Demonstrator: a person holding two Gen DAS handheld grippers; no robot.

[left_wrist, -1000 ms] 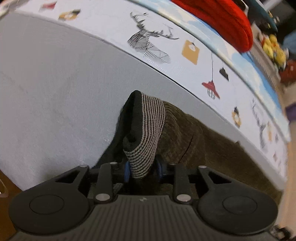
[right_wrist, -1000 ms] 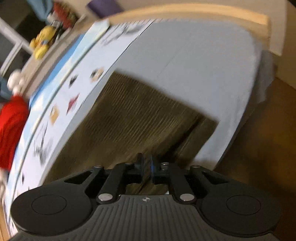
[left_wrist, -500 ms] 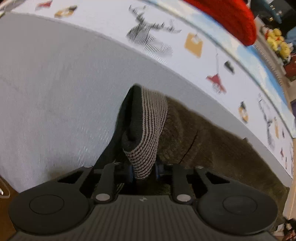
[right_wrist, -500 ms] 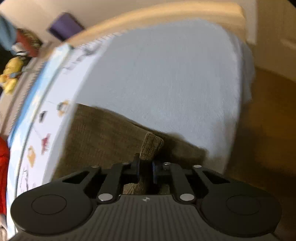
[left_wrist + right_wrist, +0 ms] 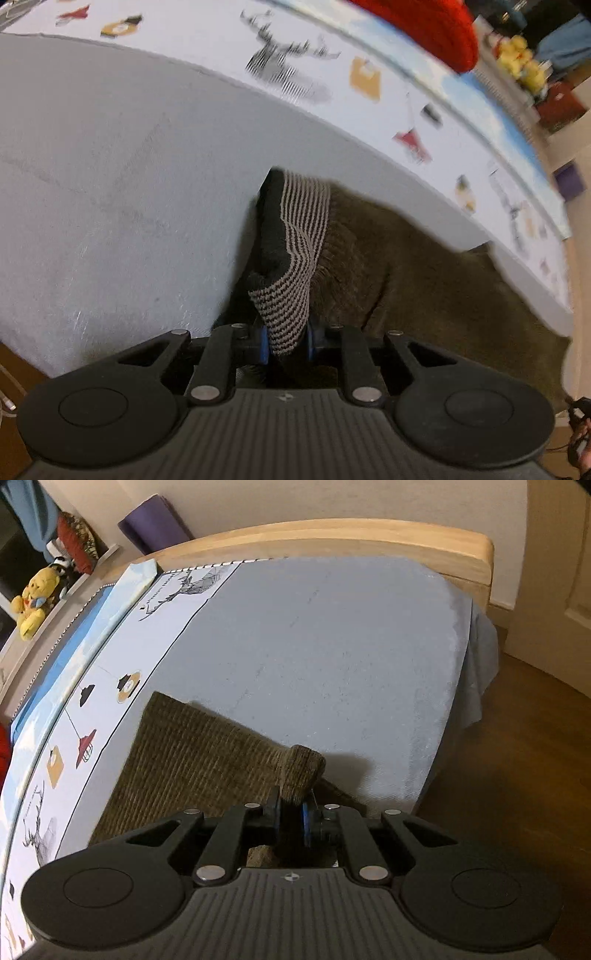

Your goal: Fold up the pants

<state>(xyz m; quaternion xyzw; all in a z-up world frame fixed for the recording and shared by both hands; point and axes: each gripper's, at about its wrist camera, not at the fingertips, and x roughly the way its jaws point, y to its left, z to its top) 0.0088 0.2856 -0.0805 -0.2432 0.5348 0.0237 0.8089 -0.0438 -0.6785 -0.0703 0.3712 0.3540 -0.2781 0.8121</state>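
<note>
A bed (image 5: 332, 657) under a pale grey sheet (image 5: 110, 184) fills both views, with a wooden footboard (image 5: 332, 539) at its far end and a printed cover (image 5: 332, 74) of deer and lamp motifs along one side. On the sheet, just beside the printed cover's edge, lie the olive-brown pants (image 5: 192, 753), spread mostly flat, ribbed like corduroy. A red cushion (image 5: 424, 22) sits on the far part of the cover in the left view, and a yellow plush toy (image 5: 33, 598) sits on a shelf beyond the bed. The left gripper (image 5: 286, 338) is closed on the striped waistband (image 5: 295, 266), which stands up from its fingers with the dark lining showing. The right gripper (image 5: 291, 818) is pinched narrow on a raised fold of the pants' hem (image 5: 301, 771), lifted off the sheet near the bed's edge.
</note>
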